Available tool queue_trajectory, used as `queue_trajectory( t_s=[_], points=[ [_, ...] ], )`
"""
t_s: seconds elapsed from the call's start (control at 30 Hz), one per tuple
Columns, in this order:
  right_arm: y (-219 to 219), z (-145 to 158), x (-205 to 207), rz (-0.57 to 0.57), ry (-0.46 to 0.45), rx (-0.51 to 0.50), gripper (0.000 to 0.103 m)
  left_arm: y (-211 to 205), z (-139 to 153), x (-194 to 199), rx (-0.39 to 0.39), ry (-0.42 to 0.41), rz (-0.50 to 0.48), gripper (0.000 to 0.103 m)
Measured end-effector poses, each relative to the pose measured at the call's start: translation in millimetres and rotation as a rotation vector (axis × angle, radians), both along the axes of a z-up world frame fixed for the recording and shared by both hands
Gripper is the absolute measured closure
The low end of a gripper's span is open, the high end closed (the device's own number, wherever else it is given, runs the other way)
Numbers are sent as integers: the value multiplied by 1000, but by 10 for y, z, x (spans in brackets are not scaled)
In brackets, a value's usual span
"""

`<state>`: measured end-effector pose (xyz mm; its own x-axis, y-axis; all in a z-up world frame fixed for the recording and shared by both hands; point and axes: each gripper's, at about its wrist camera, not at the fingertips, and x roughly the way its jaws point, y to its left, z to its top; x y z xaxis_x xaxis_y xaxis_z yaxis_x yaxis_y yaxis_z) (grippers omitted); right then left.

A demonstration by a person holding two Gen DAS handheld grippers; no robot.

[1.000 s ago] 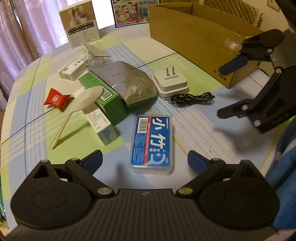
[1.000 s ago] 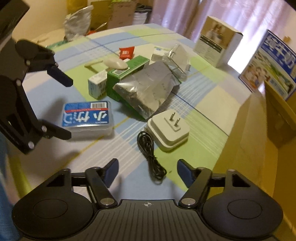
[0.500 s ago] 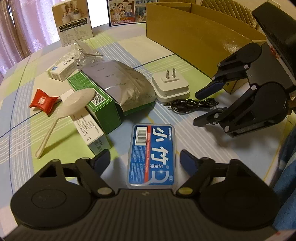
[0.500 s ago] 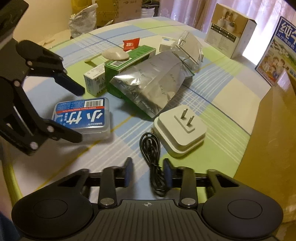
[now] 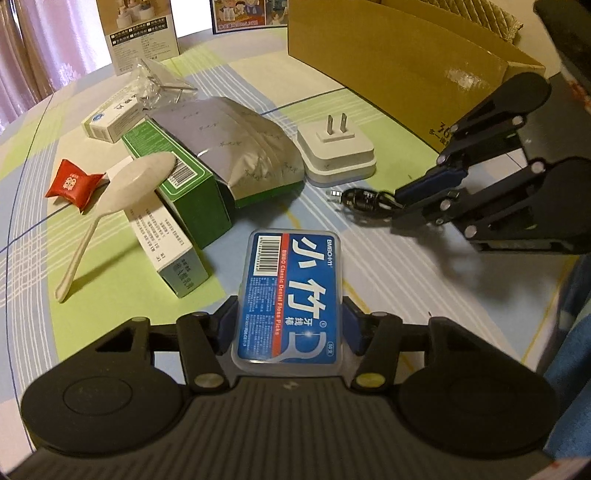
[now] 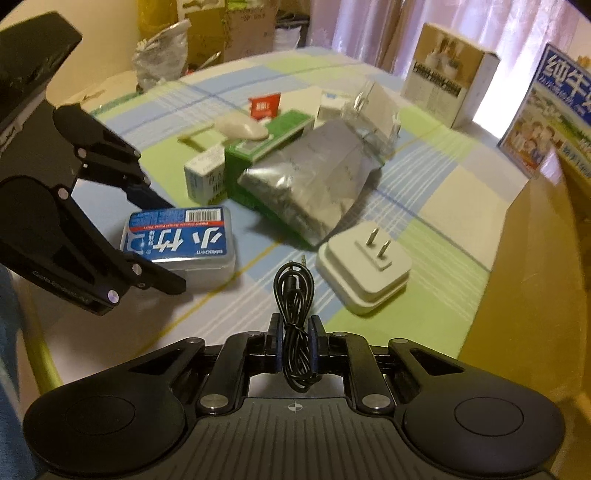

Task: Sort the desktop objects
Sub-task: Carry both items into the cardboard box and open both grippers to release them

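Observation:
My left gripper (image 5: 290, 325) is shut on the blue dental floss pick box (image 5: 291, 295), its pads against the box's two long sides; the box also shows in the right wrist view (image 6: 179, 245). My right gripper (image 6: 294, 341) is shut on the coiled black audio cable (image 6: 294, 295), which also shows in the left wrist view (image 5: 364, 201) between that gripper's fingers. A white plug adapter (image 5: 336, 151) lies beside the cable, prongs up. A silver foil pouch (image 5: 229, 147) lies over a green box (image 5: 184, 177).
A large open cardboard box (image 5: 399, 62) stands at the back right. On the left lie a white spoon (image 5: 122, 188), a red sachet (image 5: 72, 182), two small white cartons (image 5: 166, 240) and a clear bag (image 5: 155, 83). A printed box (image 5: 140, 33) stands at the back.
My left gripper moved forward and closed on the floss box. My right gripper came down over the cable and closed on it.

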<state>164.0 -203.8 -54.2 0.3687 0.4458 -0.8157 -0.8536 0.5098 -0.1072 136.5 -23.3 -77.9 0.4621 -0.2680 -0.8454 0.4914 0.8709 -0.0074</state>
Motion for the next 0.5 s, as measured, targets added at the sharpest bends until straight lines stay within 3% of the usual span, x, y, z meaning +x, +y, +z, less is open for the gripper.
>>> queue_trajectory(
  t_s=[0.3, 0.5],
  points=[
    [-194, 453, -169, -66, -51, 94, 93, -13, 313, -120, -14, -36, 40, 51],
    [-516, 851, -261, -189, -93, 175, 93, -216, 650, -219, -61, -81, 64, 51]
  ],
)
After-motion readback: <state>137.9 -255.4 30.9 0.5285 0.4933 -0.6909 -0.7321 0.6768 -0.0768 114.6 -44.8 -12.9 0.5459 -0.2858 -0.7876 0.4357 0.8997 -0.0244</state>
